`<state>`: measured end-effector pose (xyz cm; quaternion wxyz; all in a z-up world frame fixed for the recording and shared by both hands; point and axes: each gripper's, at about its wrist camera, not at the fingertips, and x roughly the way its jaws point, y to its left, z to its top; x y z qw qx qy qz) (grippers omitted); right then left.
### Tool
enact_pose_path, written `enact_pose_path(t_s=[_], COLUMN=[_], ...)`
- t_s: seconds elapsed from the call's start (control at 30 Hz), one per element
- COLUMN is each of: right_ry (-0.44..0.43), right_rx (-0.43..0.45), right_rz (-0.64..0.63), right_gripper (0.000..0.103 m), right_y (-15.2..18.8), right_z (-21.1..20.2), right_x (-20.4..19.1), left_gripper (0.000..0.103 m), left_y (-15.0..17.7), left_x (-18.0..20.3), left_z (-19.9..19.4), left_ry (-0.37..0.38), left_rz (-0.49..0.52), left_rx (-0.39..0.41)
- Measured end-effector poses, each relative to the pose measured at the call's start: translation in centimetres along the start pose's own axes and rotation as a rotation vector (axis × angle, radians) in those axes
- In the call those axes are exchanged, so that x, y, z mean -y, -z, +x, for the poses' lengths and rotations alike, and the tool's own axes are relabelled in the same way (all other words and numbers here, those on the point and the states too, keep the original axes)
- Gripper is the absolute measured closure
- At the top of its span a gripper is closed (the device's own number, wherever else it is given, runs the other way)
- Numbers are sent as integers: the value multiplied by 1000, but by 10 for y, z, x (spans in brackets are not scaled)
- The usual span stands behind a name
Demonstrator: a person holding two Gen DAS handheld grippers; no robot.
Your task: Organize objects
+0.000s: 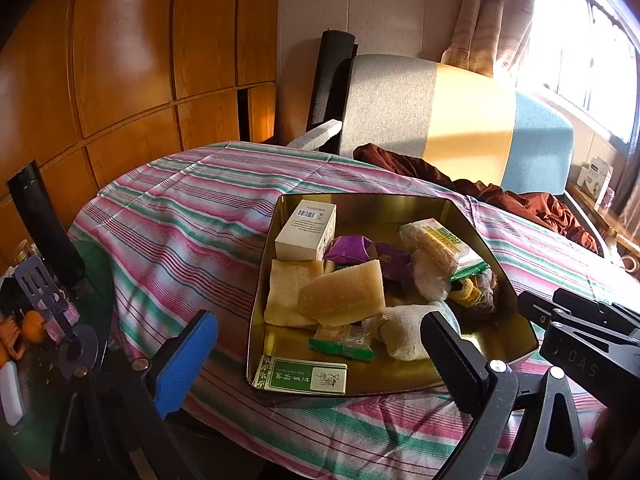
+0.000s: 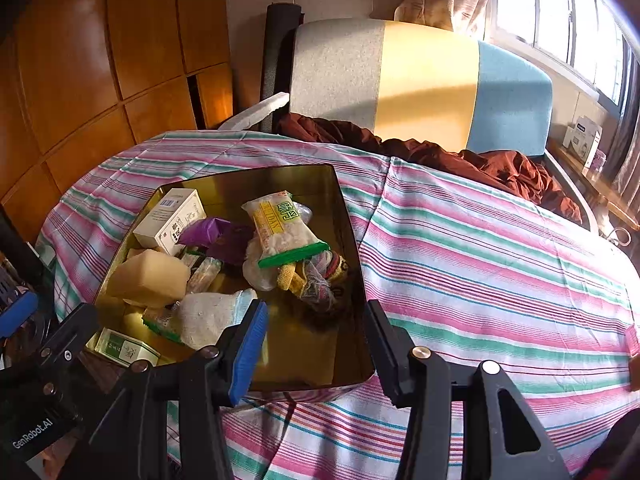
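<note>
A gold tin (image 1: 504, 344) (image 2: 352, 208) sits on the striped cloth and holds several items. Among them are a white carton (image 1: 306, 232), a purple wrapper (image 1: 352, 250), pale sponge blocks (image 1: 340, 294), a green-edged snack pack (image 1: 440, 248) (image 2: 280, 224), a white cloth bundle (image 1: 404, 332) (image 2: 208, 316) and a green-and-white box (image 1: 304, 374). My left gripper (image 1: 320, 360) hangs open over the tin's near end, nothing between its fingers. My right gripper (image 2: 316, 350) is open at the tin's near right corner, blue pad over the inside and black finger outside the wall, neither visibly touching.
The striped cloth (image 2: 480, 260) covers a round table. Behind it stand a chair with a grey, yellow and blue back (image 1: 460, 116) and a crumpled dark red cloth (image 2: 500, 168). A cluttered side surface (image 1: 36, 320) and a black tube (image 1: 44, 224) lie left. A wooden wardrobe (image 1: 120, 60) fills the back left.
</note>
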<state>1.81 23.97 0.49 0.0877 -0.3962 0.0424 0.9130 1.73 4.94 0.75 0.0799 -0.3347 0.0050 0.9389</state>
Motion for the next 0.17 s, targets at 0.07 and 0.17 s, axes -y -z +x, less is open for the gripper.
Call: enact_pose_path(t_s=[0.07, 0.17], right_ry=[-1, 1], right_rx=[0, 4], right_rz=[-1, -6], right_gripper=[53, 53], right_y=[0, 0], right_z=[0, -1], right_x=[-1, -3], left_gripper=[2, 2], left_y=[0, -1], left_x=[0, 0], left_z=[-2, -2], left_ry=[2, -2], left_rz=[3, 6], left_rx=[9, 16])
